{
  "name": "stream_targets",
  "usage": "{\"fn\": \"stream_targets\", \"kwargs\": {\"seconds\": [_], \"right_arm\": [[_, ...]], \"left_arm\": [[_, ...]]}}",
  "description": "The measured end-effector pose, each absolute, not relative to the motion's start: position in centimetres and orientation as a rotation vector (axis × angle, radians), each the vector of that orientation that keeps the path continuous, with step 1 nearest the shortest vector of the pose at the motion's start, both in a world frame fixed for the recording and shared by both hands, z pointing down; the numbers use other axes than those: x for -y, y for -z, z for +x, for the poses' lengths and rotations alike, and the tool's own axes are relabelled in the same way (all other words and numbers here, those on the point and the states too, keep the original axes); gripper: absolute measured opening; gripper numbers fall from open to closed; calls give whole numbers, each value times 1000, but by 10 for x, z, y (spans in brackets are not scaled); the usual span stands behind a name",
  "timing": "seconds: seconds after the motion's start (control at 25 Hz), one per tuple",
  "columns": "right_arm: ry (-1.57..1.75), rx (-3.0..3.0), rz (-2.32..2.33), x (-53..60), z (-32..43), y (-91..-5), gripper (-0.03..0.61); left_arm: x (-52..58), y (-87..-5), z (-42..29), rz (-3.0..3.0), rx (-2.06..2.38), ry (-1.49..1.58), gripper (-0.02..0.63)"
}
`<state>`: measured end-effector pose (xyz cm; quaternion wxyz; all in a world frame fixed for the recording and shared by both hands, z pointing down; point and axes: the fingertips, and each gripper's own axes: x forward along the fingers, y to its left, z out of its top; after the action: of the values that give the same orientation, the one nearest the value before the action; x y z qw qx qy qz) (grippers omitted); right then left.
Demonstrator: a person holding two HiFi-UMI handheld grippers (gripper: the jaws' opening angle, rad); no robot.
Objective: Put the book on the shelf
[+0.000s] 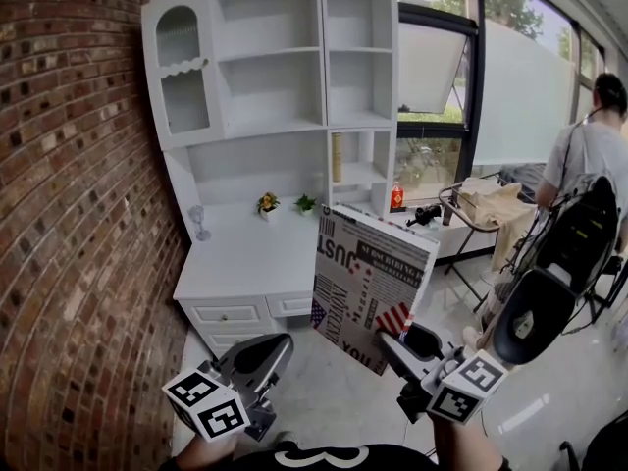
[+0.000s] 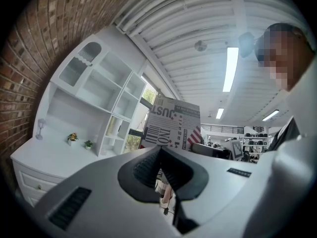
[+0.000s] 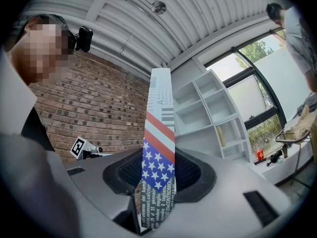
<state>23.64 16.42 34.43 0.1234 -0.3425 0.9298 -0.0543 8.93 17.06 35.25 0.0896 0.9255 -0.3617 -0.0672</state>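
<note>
Right tool [image 1: 394, 341] clamping lower corner of book [image 1: 371, 285], holding it upright in air near front of white worktop [image 1: 240, 263]; left tool [image 1: 278, 349] hanging empty, jaws together. Carrying step apparently in hand; next move likely calling for raising book toward shelf [image 1: 270, 91] opening

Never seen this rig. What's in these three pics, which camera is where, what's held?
No robot: a person holds a two-jaw gripper in each hand. The head view is a camera on the person's head, looking down; the other two cameras ride on the grippers and look along their jaws. The right gripper is clamped on the edge of a flat book with a black-and-white lettered cover and a stars-and-stripes patch, held up in the air. The left gripper is shut and empty. Ahead stands a white shelf unit over a white desk top, which carries a small pot of flowers, a small green plant and a clear stemmed glass.
</note>
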Motion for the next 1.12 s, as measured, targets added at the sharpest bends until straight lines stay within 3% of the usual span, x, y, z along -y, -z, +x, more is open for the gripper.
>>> {"fn": "stream_targets", "kwargs": {"seconds": [0.44, 1.12], "right_arm": [[186, -2715, -1043, -118, 222, -357, 164], [223, -2675, -1134, 48, 133, -341, 164]], "left_arm": [[-124, -369, 71, 2719, 1055, 216, 0], [52, -359, -23, 2691, 968, 225, 0]]}}
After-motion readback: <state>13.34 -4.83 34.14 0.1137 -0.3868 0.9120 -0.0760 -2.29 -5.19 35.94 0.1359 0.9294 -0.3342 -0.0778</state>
